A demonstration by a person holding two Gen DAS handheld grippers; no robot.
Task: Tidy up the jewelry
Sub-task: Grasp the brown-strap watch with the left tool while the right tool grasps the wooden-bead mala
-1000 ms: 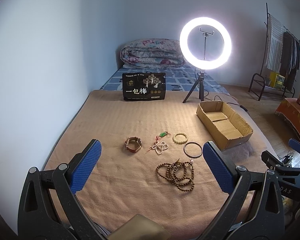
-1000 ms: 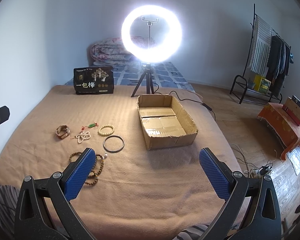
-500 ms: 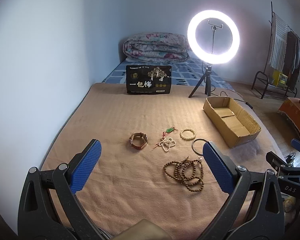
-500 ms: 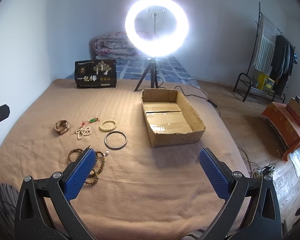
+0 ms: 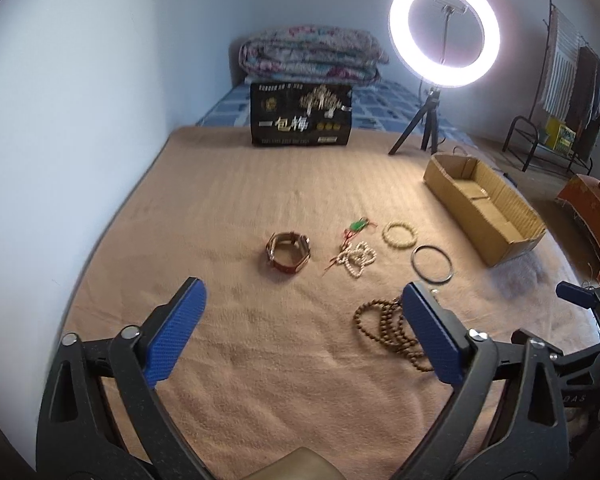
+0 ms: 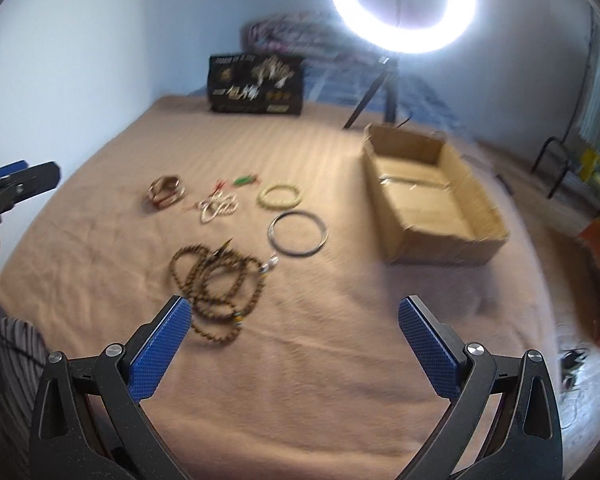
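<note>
Left gripper (image 5: 302, 328) wide open, holding nothing, above the tan blanket (image 5: 228, 216) on the bed. Right gripper (image 6: 294, 338) likewise spread wide, empty. Jewelry lies loose on the blanket: brown wooden bead strand (image 6: 216, 284) coiled in overlapping loops, long axis running near to far, just ahead of the right gripper's left finger; dark metal bangle (image 6: 298, 234) flat beside it; pale bead bracelet (image 6: 280, 197); small white bead string with red cord (image 6: 217, 206); brown leather band (image 6: 166, 193) at the left end. Open cardboard box (image 6: 428, 196) sits right of the bangle, long axis pointing toward the ring light (image 6: 402, 4).
</note>
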